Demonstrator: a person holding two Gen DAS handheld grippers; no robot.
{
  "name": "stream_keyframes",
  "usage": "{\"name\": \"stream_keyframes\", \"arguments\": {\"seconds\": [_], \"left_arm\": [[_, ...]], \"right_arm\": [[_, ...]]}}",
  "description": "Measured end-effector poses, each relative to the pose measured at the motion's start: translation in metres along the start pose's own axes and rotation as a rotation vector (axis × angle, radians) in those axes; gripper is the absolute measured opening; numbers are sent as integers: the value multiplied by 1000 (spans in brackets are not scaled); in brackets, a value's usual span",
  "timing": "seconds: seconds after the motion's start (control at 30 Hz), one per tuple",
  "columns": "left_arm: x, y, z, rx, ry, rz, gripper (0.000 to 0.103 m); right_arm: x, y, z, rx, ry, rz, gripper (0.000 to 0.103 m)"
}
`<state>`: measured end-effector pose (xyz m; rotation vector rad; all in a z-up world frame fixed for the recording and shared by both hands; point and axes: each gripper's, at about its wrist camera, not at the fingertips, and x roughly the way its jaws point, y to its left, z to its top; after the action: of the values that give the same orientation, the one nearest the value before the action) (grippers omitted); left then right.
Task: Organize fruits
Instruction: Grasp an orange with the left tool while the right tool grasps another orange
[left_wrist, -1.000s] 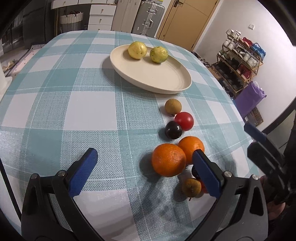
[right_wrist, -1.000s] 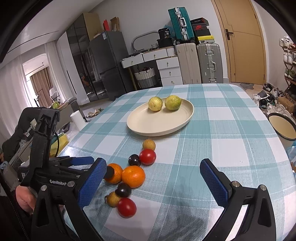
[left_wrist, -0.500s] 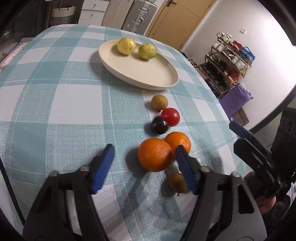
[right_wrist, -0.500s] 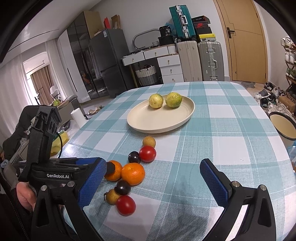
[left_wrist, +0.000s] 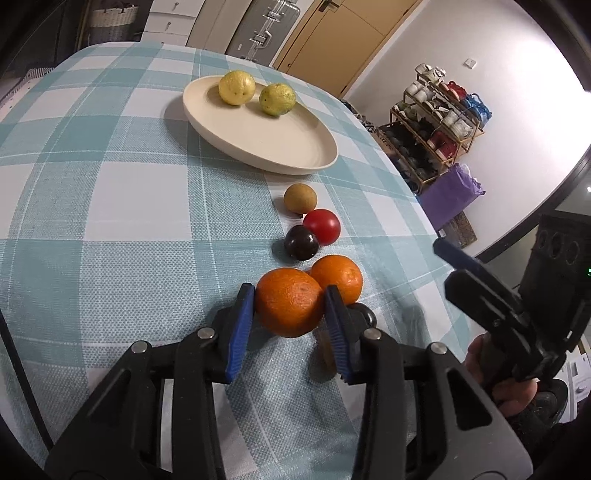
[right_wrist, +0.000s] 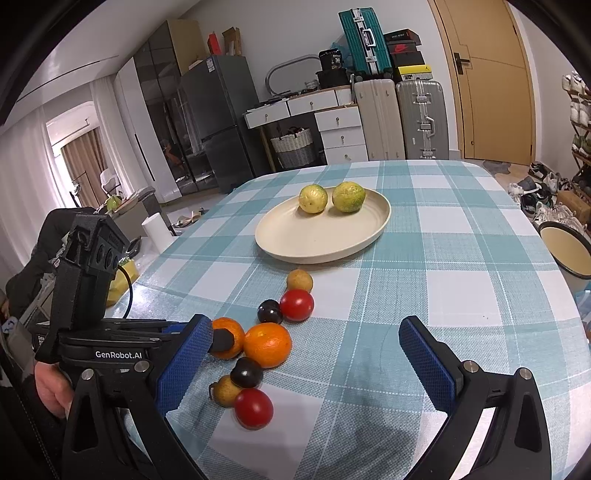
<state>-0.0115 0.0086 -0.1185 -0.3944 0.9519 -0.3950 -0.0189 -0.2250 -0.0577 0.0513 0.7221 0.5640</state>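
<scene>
My left tool (left_wrist: 290, 308) has just closed onto the orange (left_wrist: 288, 306); round, no long axis. Right tool (right_wrist: 306, 354) gapes empty.

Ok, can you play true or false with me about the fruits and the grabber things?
1. The left gripper squeezes an orange. True; its jaws have just been closing, and the blue pads press its sides.
2. The plate holds three fruits. False: only two yellow-green fruits sit on it.
3. The right gripper is open. True, nothing is between its jaws.
4. The second orange is on the plate. False: it lies on the tablecloth beside the gripped one.
5. Two red tomatoes lie on the cloth. True.
</scene>
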Motion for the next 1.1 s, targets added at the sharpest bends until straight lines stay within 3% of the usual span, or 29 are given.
{"name": "stream_keyframes", "arguments": {"seconds": [0.33,0.7,0.83,1.0,1.1], "left_arm": [[-27,15,-1,-20,-43,-16,35],[-46,21,-3,-2,-77,-15,35],[-49,26,-3,-14,-81,-17,35],[-52,30,-3,-26,-84,-19,35],[-51,32,-2,-34,-82,-30,35]], "right_arm": [[22,5,-3,38,95,63,103],[49,13,-3,48,182,67,102],[62,19,-2,41,226,60,84],[69,23,-3,37,244,59,75],[71,25,-4,27,262,60,60]]}}
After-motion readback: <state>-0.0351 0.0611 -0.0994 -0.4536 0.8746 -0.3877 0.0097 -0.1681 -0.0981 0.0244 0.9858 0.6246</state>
